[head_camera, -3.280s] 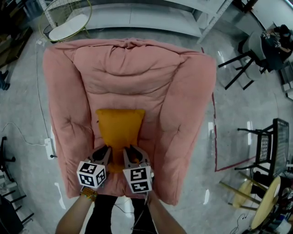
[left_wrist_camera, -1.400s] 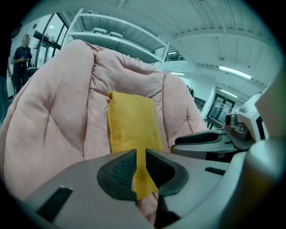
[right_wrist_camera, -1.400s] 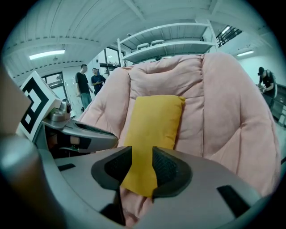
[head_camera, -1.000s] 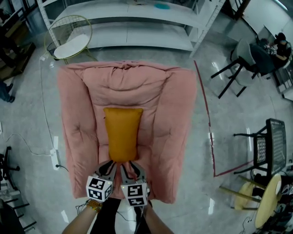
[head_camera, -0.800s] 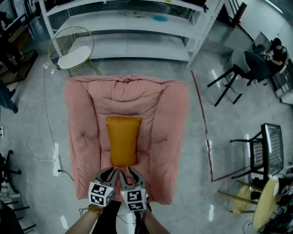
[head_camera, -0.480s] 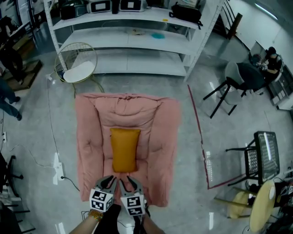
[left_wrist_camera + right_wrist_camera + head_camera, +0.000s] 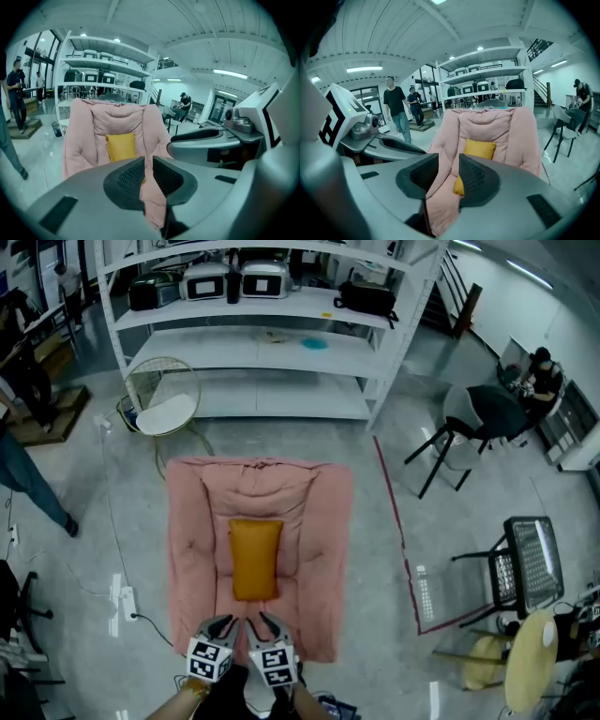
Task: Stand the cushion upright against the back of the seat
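Seemingly the job is all but done. In the lower centre of the head view sits the pink seat (image 7: 192, 549), and the yellow cushion (image 7: 255, 557) stands in its middle, lower end on the sitting part and face leaning on the back of the seat. Both gripper views show it upright there. At most a small straightening is left, I judge.

At the bottom edge of the frame the left gripper (image 7: 220, 624) and the right gripper (image 7: 263, 623) sit side by side over the seat's front edge, well apart from the cushion. The left one's jaws are nearly together, with only a thin slit between the pads and nothing in it. The right one's jaws stand wider apart and are also empty; only the far seat shows through the gap.

As for holders, the white shelf rack (image 7: 234, 351) across the top carries two boxy appliances (image 7: 234, 279) on its upper board, a black bag (image 7: 366, 298) to their right, and a small teal thing (image 7: 315, 343) one board down. At the upper left, a round wire chair (image 7: 141, 371) holds a white pad (image 7: 164, 413). The seat holds only the cushion.
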Demonstrator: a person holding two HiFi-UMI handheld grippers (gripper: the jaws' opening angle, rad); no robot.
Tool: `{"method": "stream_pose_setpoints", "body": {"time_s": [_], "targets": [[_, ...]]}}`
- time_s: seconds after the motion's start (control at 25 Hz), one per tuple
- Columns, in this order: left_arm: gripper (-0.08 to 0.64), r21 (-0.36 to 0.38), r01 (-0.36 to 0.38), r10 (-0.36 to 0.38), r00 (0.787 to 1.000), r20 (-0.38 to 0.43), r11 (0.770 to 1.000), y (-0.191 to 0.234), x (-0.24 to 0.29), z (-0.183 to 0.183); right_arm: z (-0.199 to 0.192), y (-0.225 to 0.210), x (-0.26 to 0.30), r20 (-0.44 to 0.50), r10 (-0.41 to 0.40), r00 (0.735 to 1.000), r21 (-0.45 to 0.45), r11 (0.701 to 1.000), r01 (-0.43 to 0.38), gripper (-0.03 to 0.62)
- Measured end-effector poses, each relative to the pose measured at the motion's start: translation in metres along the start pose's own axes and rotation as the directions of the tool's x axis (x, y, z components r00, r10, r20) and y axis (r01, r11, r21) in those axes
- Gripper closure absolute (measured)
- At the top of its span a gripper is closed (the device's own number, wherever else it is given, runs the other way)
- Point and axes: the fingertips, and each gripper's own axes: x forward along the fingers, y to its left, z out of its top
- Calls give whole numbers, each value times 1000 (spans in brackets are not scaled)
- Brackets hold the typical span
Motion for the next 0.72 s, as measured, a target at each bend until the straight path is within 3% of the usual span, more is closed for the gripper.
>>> {"method": "stream_pose_setpoints", "body": {"time_s": [0.2, 0.48, 0.6, 0.72], "targets": [[511, 2, -13, 13, 1000, 12, 1000, -7, -31, 14, 12, 8, -36, 18, 38, 999, -26, 999, -38, 454], [511, 72, -20, 16, 998, 63, 997, -20, -63, 32, 24, 18, -64, 33, 21, 999, -33, 999, -19, 465], [512, 90, -30, 21, 994, 108, 995, -22, -74, 46, 32, 22, -68, 46, 9, 999, -41, 999, -7, 490], [512, 98, -10, 0, 995, 101, 995, -30, -81, 47, 38, 22, -76, 57, -12, 998, -47, 999, 15, 518]]}}
